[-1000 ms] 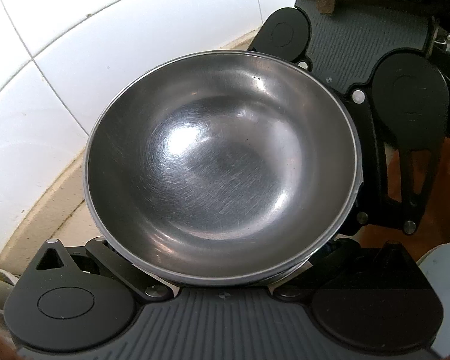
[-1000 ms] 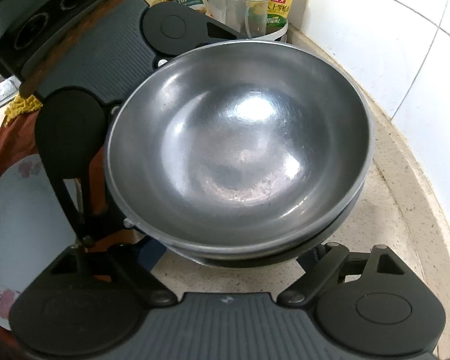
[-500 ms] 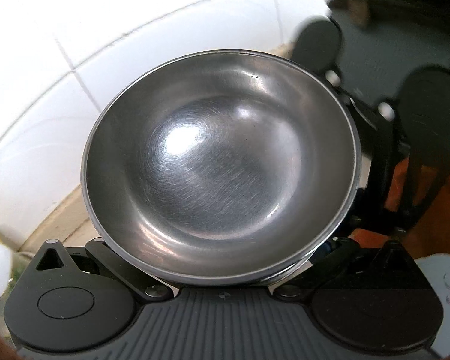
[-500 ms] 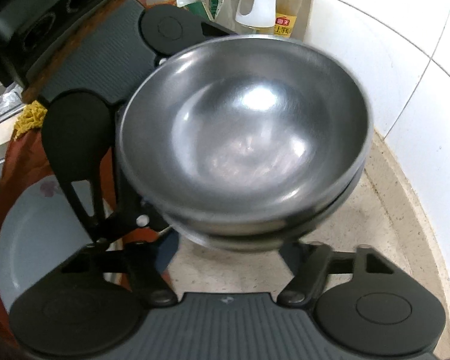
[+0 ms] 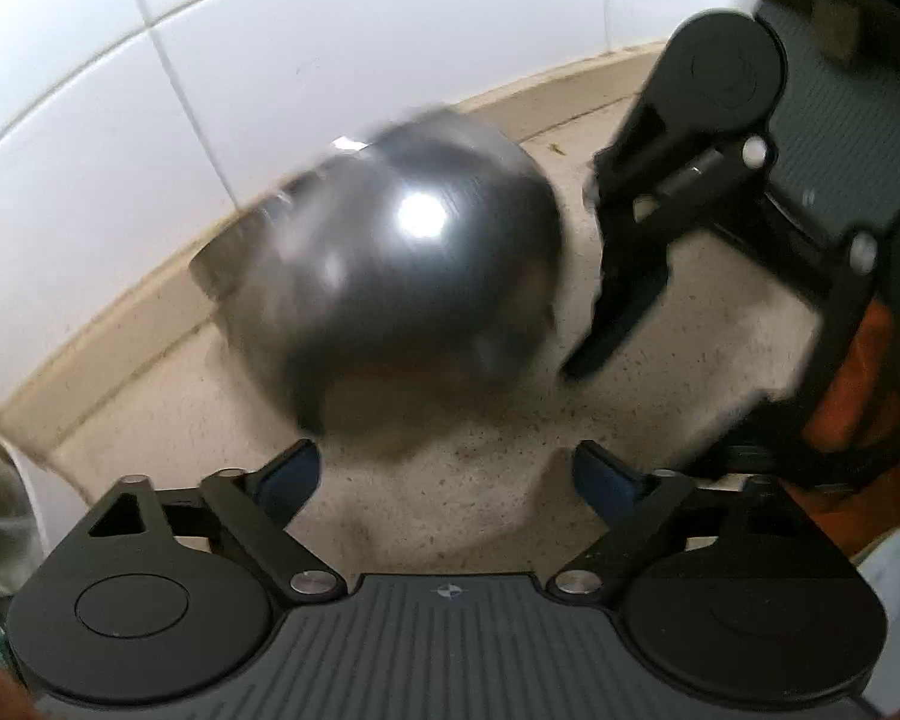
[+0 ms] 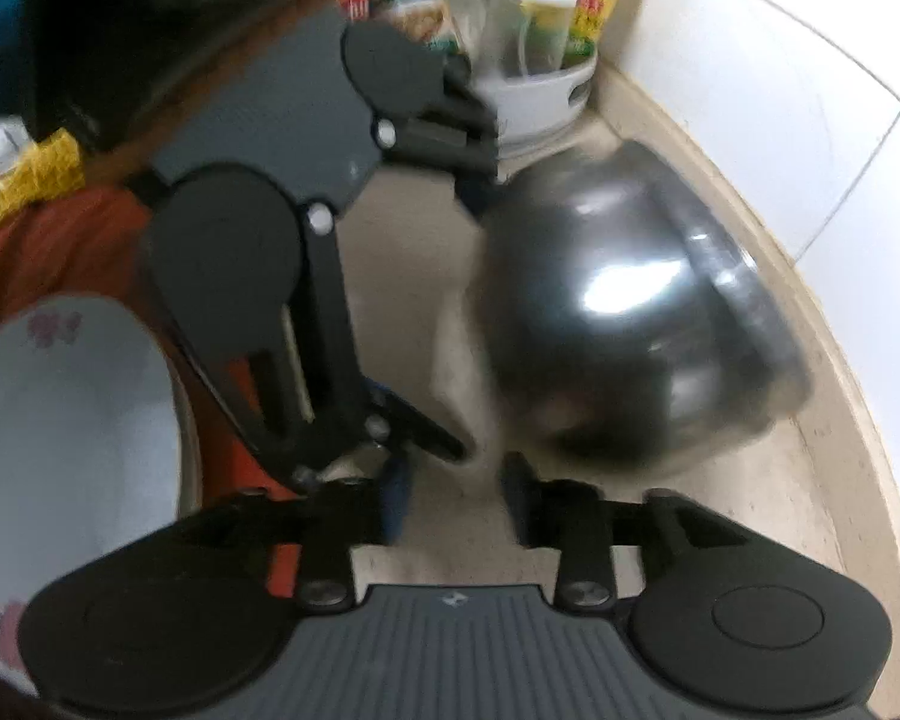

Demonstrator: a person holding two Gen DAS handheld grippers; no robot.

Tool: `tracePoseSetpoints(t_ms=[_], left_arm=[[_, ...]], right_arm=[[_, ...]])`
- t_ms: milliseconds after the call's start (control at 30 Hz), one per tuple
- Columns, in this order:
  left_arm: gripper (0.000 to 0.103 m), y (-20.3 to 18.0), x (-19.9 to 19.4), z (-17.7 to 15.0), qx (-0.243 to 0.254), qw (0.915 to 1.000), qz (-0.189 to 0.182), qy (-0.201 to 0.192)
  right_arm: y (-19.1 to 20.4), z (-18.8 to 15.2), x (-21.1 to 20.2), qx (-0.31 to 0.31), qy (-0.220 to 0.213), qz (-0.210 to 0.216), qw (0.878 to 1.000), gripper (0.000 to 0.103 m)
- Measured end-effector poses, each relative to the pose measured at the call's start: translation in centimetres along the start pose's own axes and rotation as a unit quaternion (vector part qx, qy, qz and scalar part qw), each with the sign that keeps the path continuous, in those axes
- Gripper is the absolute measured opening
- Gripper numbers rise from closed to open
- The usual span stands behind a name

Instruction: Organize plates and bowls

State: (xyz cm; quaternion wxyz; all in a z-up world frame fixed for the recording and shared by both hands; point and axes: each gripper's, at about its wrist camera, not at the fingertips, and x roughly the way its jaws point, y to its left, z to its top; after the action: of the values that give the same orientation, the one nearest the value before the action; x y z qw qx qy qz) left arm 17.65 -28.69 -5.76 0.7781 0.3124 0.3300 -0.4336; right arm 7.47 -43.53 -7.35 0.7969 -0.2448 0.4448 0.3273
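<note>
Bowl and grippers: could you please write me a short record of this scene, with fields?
bowl: steel, blurred, tipped, outside showing, rim toward the wall
surface: speckled counter
left gripper: open, jaws just been closing a little, nothing between them
right gripper: open, jaws just been opening, nothing between them
plate: white, pink flowers, apart from the bowl
</note>
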Motion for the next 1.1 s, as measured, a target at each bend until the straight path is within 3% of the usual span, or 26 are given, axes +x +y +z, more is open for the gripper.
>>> tracePoseSetpoints(t_ms=[33, 67, 133, 200, 333, 400, 433, 500, 667, 800, 867, 900, 967, 1033, 1100], left_arm=[[0.099, -0.2, -0.3, -0.3, -0.006, 1.0, -0.002, 0.002], [0.099, -0.3, -0.9, -0.9, -0.017, 0.9998, -0.009, 0.006], [0.099, 0.4, -1.1, -1.4, -0.034, 0.9992, -0.014, 0.012], [0.1, 0.7, -1.3, -1.7, -0.057, 0.9983, -0.005, 0.013], [0.1, 2.7, -0.8, -0.5, -0.142, 0.9884, -0.055, -0.005], [0.101, 3.5, -1.4, -0.1, -0.174, 0.9806, -0.088, -0.017], [0.101, 3.9, -1.7, -0.1, -0.185, 0.9768, -0.105, -0.024], [0.103, 4.5, -1.9, 0.6, -0.2, 0.9715, -0.122, -0.033], [0.102, 5.4, -1.4, 0.2, -0.232, 0.9624, -0.137, -0.034], [0.102, 6.7, -3.8, -0.9, -0.299, 0.9409, -0.134, -0.086], [0.102, 7.1, -3.5, -0.4, -0.32, 0.929, -0.15, -0.11], [0.102, 7.0, -3.5, -0.3, -0.325, 0.928, -0.142, -0.116], [0.102, 6.9, -3.6, 0.1, -0.343, 0.9278, -0.079, -0.125], [0.103, 7.8, -3.0, 0.0, -0.381, 0.9119, -0.043, -0.147], [0.102, 9.3, -1.1, 0.1, -0.428, 0.894, -0.054, -0.122]], right_arm=[[0.0, -0.7, -0.5, -0.004, 0.013, 0.011, 1.0, 0.07], [-0.2, -1.7, -1.1, -0.003, 0.026, 0.023, 0.999, 0.073], [-2.1, -3.6, -2.3, 0.04, 0.029, 0.014, 0.999, 0.074], [-5.1, -5.1, -3.7, 0.125, 0.016, -0.001, 0.992, 0.074], [-11.4, -6.8, -6.0, 0.28, -0.038, -0.008, 0.959, 0.076], [-12.8, -7.3, -6.8, 0.326, -0.061, 0.027, 0.943, 0.076], [-13.3, -7.6, -7.2, 0.325, -0.072, 0.048, 0.942, 0.076], [-12.5, -7.1, -7.7, 0.284, -0.091, 0.055, 0.953, 0.078], [-12.2, -8.1, -8.6, 0.276, -0.08, 0.086, 0.954, 0.08], [-14.8, -8.5, -8.9, 0.319, -0.132, 0.124, 0.93, 0.081], [-15.8, -8.6, -8.3, 0.346, -0.146, 0.146, 0.915, 0.081], [-16.3, -8.7, -8.2, 0.356, -0.157, 0.155, 0.908, 0.081], [-16.7, -8.6, -8.4, 0.381, -0.177, 0.135, 0.897, 0.081], [-17.6, -7.8, -7.8, 0.411, -0.21, 0.125, 0.878, 0.082], [-18.4, -6.5, -6.2, 0.44, -0.209, 0.113, 0.866, 0.082]])
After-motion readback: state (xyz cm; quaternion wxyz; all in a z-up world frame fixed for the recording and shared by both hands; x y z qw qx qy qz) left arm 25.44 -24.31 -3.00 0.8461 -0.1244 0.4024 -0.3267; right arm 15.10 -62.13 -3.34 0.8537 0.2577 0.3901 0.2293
